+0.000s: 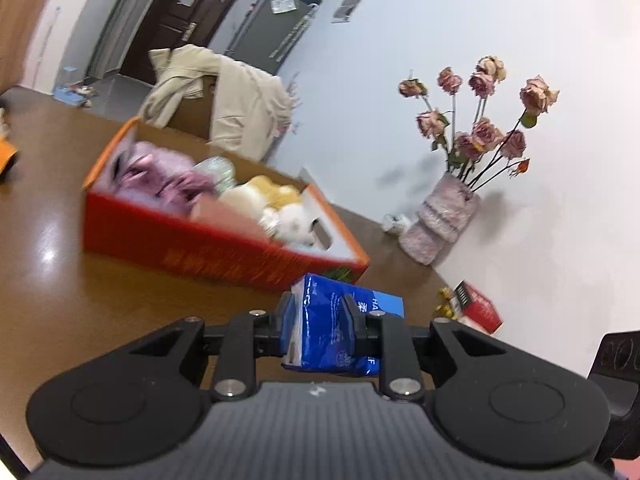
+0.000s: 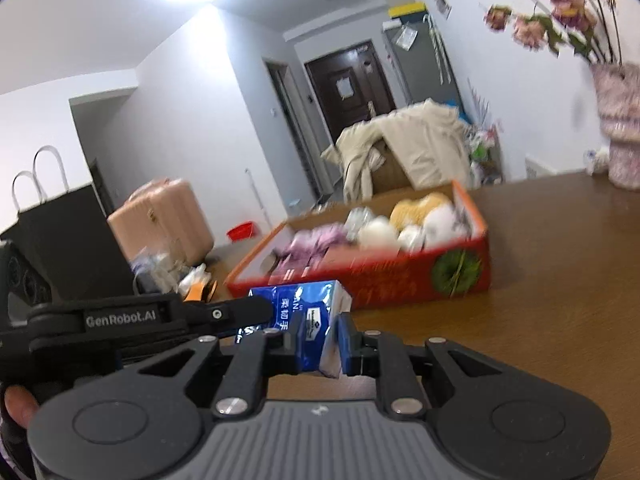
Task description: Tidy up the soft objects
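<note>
While two grippers share one load, a single blue tissue pack (image 1: pixel 332 328) hangs between them above the brown tabletop (image 1: pixel 60 280): the left gripper (image 1: pixel 320 328) is clamped on one end of it, its pads denting the soft wrapper, and the right gripper (image 2: pixel 320 340) is clamped on the other end, where the white side of the pack shows. Just beyond the pack stands one open red cardboard box (image 1: pixel 200 240), toward the far edge of the tabletop. Inside it lie a heap of purple fluffy fabric (image 1: pixel 160 176) at one end, one clear-wrapped packet (image 1: pixel 216 168) in the middle against the far wall, and a cluster of plush toys (image 1: pixel 272 204) at the other end, white and yellow ones pressed together; blur keeps me from counting them exactly. One pink vase (image 1: pixel 444 216) with about ten dried roses (image 1: pixel 484 116) stands at the tabletop's edge by the wall, and one small red carton (image 1: pixel 480 306) lies near that same edge. A hand (image 2: pixel 16 404) shows at the corner of the right wrist view.
</note>
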Motion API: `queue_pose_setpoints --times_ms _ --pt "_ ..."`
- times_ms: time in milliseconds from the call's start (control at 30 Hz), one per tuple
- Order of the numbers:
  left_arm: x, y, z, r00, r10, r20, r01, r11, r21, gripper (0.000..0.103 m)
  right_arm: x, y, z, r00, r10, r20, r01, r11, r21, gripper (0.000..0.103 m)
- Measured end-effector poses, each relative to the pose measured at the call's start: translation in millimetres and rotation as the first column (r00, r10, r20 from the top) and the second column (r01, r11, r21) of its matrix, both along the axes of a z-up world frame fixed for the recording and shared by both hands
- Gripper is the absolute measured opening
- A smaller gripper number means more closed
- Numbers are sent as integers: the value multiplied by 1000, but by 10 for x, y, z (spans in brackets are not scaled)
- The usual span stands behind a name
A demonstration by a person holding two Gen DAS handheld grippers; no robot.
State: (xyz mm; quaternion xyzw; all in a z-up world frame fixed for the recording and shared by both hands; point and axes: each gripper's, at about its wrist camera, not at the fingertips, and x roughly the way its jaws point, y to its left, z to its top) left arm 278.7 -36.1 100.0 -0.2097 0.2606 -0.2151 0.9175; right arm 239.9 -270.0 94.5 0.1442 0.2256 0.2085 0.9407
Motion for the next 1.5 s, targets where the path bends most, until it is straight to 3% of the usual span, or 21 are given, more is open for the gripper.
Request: queue_pose_setpoints --times_ms 133,267,367,433,500,600,767,833,900,1000,1067,1133,1433,1500 --pt "585 -199 208 1000 -11 2 11 1000 -4 24 491 -135 222 999 -25 40 26 999 -23 17" --pt "1347 -325 243 999 -20 -43 21 999 25 24 1274 -259 281 999 -40 -31 40 999 -2 16" --pt "1876 -426 105 995 -7 -100 16 996 88 24 1860 -269 159 994 -66 -88 65 998 -23 17" --pt "2149 -471 -57 989 69 -132 -47 986 162 26 2211 -278 -31 983 -133 -127 134 991 -4 18" --pt "2220 -461 -166 980 122 -160 -78 963 257 27 2433 -221 -251 955 -230 -189 215 972 -95 18" --pt "1979 -267 -189 991 85 -106 -55 964 261 28 2358 -213 -383 968 -195 -155 182 979 -92 18" --pt "1508 -37 -230 983 183 -22 -155 884 440 29 2243 -225 -329 982 -147 -119 133 984 -116 20" --pt "1278 101 -227 978 211 4 -188 866 464 30 2173 -234 -281 985 -135 -106 121 984 -127 25" --pt "1057 232 -194 974 225 26 -212 866 454 34 2070 -208 -231 988 -123 -96 108 983 -152 28" --pt "713 354 -98 965 248 82 -256 836 486 47 1798 -169 -127 993 -90 -70 74 975 -210 35" --pt "392 466 -6 959 244 143 -282 853 438 50 1551 -169 -42 995 -91 -30 81 967 -243 39" --pt "100 537 73 959 212 186 -272 872 407 63 1307 -159 38 996 -88 6 86 962 -260 48" --pt "-714 715 -3 909 284 306 -388 846 367 96 218 27 103 980 -87 179 138 947 -291 88" --pt "-900 737 -15 898 291 331 -403 845 351 101 -2 59 81 975 -96 202 150 950 -274 90"
